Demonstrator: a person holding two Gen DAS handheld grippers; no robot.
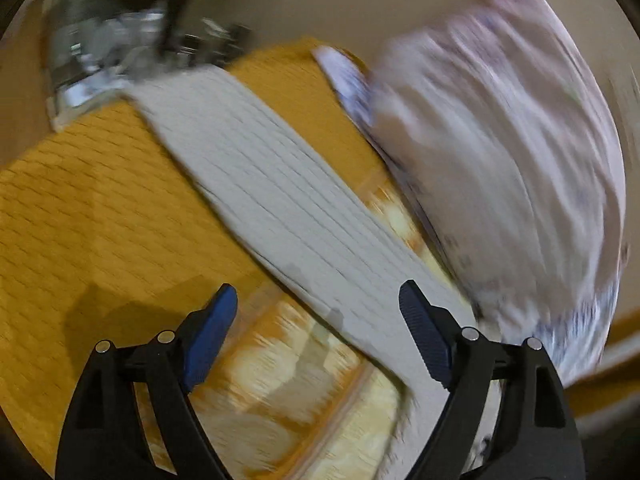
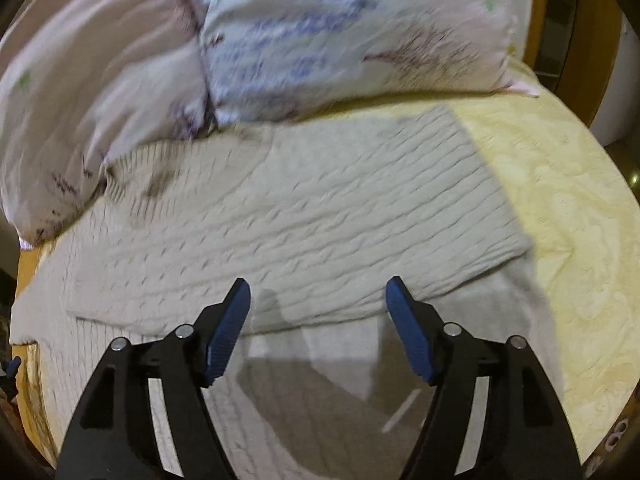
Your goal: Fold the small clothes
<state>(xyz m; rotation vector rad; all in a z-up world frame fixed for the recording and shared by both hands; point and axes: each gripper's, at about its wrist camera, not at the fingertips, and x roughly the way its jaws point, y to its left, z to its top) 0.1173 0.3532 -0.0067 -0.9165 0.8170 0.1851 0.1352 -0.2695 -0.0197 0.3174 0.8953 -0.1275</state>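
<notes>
Sweater (image 2: 288,216), cream cable-knit, directly ahead of and beneath right gripper (image 2: 318,304); lies flat on yellow bedspread (image 2: 568,208). Both tongs wide apart, holding nothing.

Right wrist view, near to far: blue pads (image 2: 230,332) splayed over a folded-over edge of knit; a plainer, smoother layer just under the tips, cable-textured panel beyond it. Looks partly folded, one layer doubled across another; exact fold count not readable through blur. Far edge of knit touching or tucked under floral pillow (image 2: 352,36); which of the two, cannot tell.

Left wrist view: left gripper (image 1: 318,320) open above a long ribbed grey-cream strip (image 1: 280,196) running diagonally from right fingertip away to upper left. Likely a sleeve or side panel of same garment; not confirmed. Orange textured cover (image 1: 88,200) to left of strip, pillow to right. Heavy motion blur; clutter at far top left unidentifiable.

Judgement, step in hand: reaching for next fold edge. To do well: pinch both layers at the near edge, not top layer alone; match grip points either side so fold line stays square; lift low, carry over, lay down without dragging. Thick knit likely heavy and stretchy, so support wide. Risk: far edge catching on pillow.
</notes>
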